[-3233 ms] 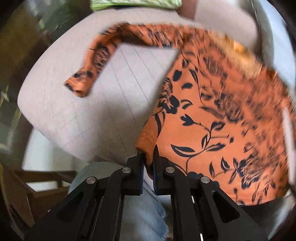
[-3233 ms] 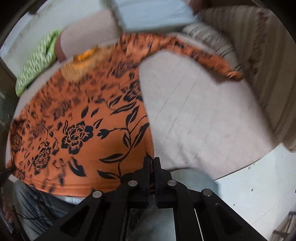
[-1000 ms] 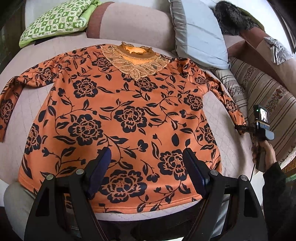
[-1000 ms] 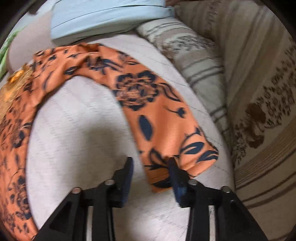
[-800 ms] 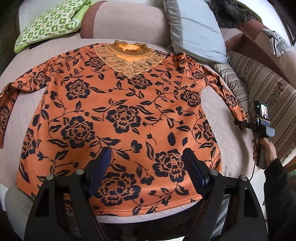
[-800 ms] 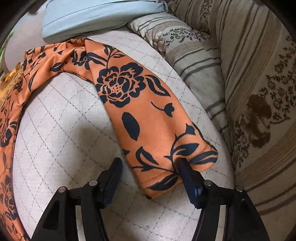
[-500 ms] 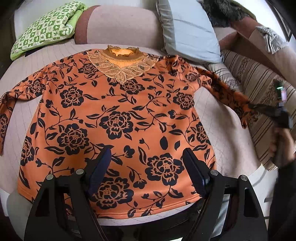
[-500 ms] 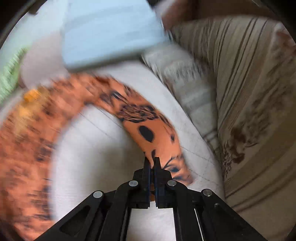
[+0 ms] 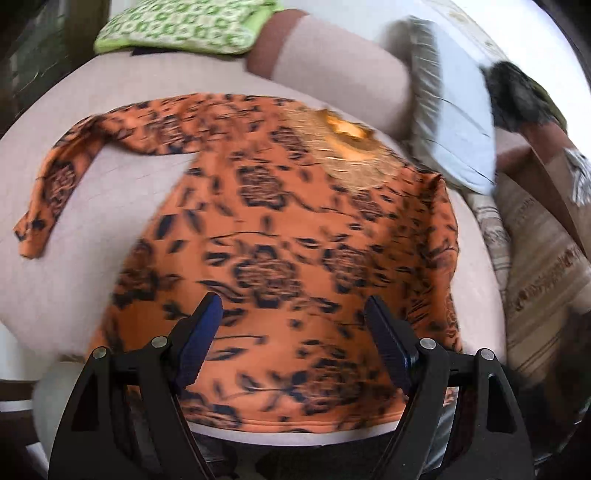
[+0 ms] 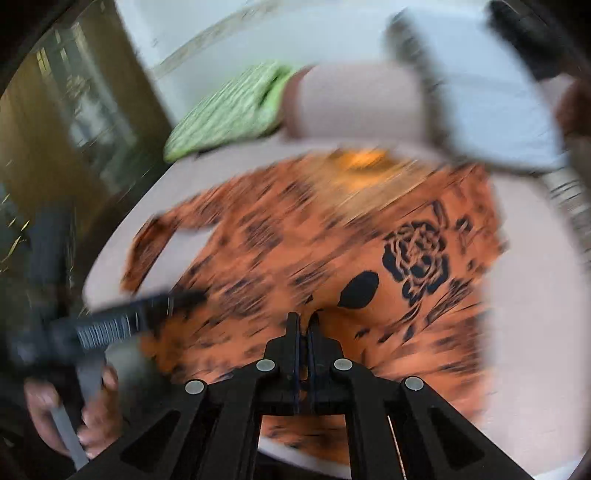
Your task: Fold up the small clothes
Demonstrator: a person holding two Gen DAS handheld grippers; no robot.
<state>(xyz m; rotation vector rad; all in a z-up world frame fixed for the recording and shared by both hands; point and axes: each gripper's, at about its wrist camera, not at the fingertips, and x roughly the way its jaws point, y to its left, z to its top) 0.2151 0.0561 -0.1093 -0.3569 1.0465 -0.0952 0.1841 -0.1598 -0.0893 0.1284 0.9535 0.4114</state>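
While the orange floral top (image 9: 273, 236) lies face up and mostly flat on the beige cushion (image 9: 74, 280), collar (image 9: 347, 131) away from the person and hem (image 9: 280, 424) at the near edge, its long axis runs from hem to collar, straight ahead of both claws. In the left wrist view the left sleeve (image 9: 55, 184) is spread out to the side and bends down toward the near edge, whereas the right sleeve (image 10: 410, 254) no longer shows as an outstretched limb; in the right wrist view it appears drawn inward over the body of the garment, its cuff end pinched in the right claw (image 10: 303, 321), whose jaws are closed on the fabric. The left claw (image 9: 291, 321) stands wide, holding nothing, over the lower middle of the top, well apart from the left sleeve cuff (image 9: 31, 243). The coming move probably turns on this asymmetry: the right sleeve lies across the chest under the right claw and needs only to be laid down and released, while the left sleeve lies out to the left of the empty left claw, which is the nearer of the two to it. Both views are blurred, so the exact resting place of the carried cuff cannot be told. A green patterned pillow (image 9: 184, 24) and a pale blue pillow (image 9: 454, 122) lie beyond the collar.
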